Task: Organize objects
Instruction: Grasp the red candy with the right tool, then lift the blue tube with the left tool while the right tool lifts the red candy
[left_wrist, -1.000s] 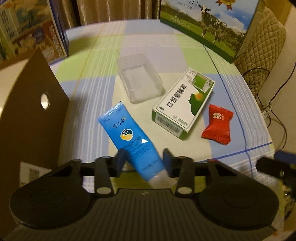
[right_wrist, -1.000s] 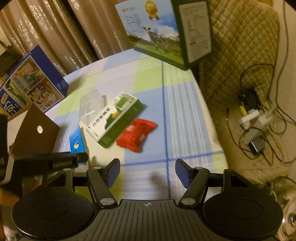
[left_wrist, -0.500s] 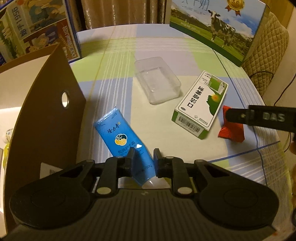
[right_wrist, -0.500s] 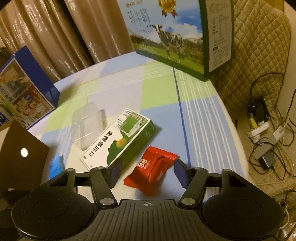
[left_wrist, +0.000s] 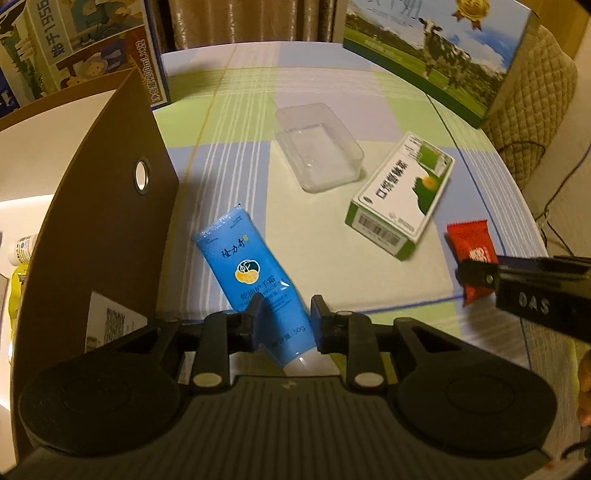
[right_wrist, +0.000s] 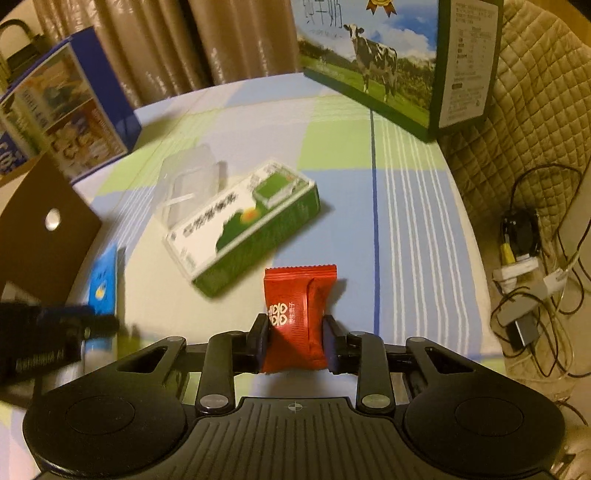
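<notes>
One clear tray (left_wrist: 319, 147) and one green box (left_wrist: 400, 197) lie beyond – left gripper (left_wrist: 285, 325) clamps the blue tube (left_wrist: 255, 284), right gripper (right_wrist: 295, 341) the red packet (right_wrist: 297, 314).

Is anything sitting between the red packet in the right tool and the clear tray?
Yes. The green and white box lies on the table between the red packet, held in the right tool, and the clear tray.

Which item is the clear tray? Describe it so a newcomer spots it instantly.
On the checked tablecloth, look in front of the big cow-print milk carton. Beside the green-and-white medicine box sits the clear plastic tray, open side up. It is the only see-through thing there, and nothing lies in it.
</notes>
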